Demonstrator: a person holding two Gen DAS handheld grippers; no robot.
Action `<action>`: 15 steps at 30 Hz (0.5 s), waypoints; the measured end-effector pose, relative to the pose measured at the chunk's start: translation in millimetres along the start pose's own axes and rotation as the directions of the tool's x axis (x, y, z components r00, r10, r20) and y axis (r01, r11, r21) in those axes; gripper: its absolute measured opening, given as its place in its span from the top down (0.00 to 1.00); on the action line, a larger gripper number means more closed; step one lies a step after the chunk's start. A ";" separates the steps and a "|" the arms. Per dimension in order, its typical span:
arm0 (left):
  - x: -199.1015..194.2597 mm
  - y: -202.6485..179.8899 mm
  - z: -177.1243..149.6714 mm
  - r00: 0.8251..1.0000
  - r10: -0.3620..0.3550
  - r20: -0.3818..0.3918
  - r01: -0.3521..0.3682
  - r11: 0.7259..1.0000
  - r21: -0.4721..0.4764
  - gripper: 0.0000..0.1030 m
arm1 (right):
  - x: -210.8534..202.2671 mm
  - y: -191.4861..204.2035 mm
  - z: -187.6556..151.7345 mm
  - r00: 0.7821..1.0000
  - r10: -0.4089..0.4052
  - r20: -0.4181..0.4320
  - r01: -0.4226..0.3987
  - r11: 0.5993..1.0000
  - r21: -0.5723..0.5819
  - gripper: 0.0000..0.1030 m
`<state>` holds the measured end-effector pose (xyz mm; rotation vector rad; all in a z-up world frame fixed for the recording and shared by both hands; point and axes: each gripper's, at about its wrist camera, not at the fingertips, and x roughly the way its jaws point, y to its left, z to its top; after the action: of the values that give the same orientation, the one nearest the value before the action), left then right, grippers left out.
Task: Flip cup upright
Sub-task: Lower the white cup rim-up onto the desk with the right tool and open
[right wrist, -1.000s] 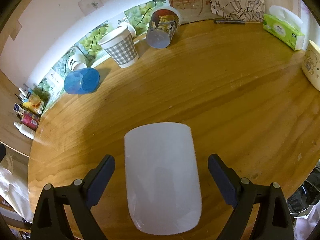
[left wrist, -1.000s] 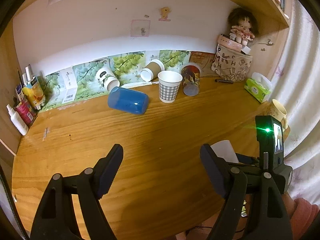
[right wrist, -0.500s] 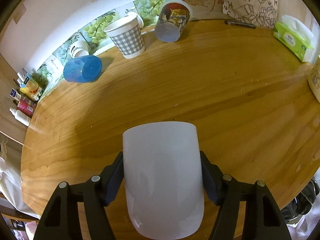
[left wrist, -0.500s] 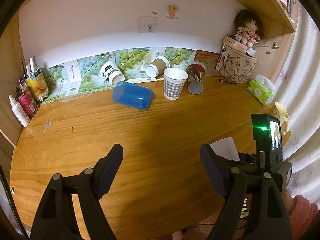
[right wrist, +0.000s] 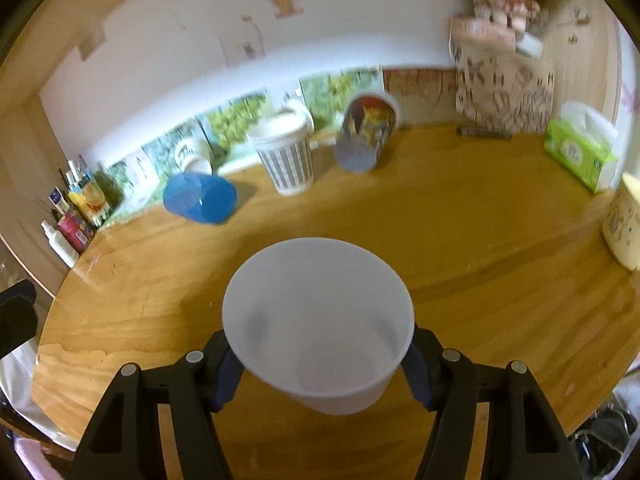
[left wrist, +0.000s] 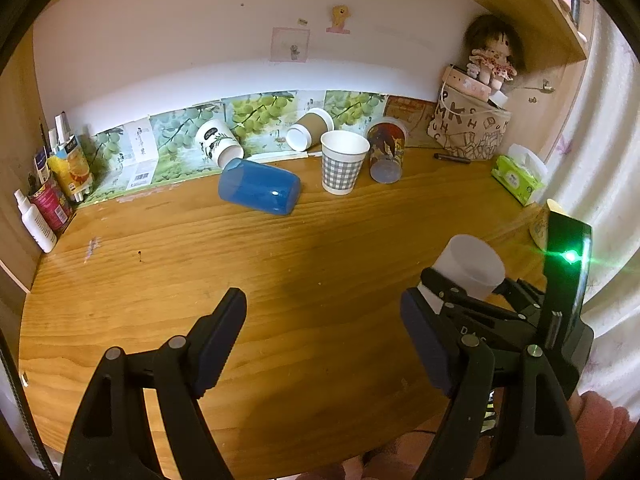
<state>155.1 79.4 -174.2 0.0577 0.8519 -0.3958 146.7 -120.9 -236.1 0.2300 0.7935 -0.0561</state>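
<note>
My right gripper is shut on a white plastic cup and holds it above the wooden desk, tilted with its open mouth facing up toward the camera. The same cup shows in the left wrist view, gripped by the right gripper at the desk's right front. My left gripper is open and empty over the desk's front middle.
A blue cup lies on its side at the back. A checked paper cup stands upright beside a printed cup. Two more cups lie against the wall. Bottles stand left; tissue box and cream mug right.
My right gripper closed on the white cup, which lay on its side, then lifted it and turned it so its mouth now faces up. The left gripper stayed open.
</note>
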 end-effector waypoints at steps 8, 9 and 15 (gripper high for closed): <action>0.7 4.7 -2.4 1.000 0.026 -0.011 -0.027 1.000 -0.004 0.20 | 3.6 13.0 -16.2 0.998 -0.026 0.062 0.032 0.994 -0.100 0.35; 0.6 5.4 -2.7 1.000 0.028 -0.012 -0.028 1.000 -0.004 0.20 | 3.9 14.2 -18.3 0.998 -0.024 0.061 0.031 0.994 -0.107 0.35; 1.1 6.4 -3.6 1.000 0.027 -0.015 -0.027 1.000 -0.001 0.20 | 3.0 23.9 -30.8 0.997 -0.019 0.072 0.030 0.987 -0.158 0.35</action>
<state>155.5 85.7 -178.1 0.0707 0.8649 -0.3695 130.5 -90.6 -254.7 0.0669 0.7263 -0.0239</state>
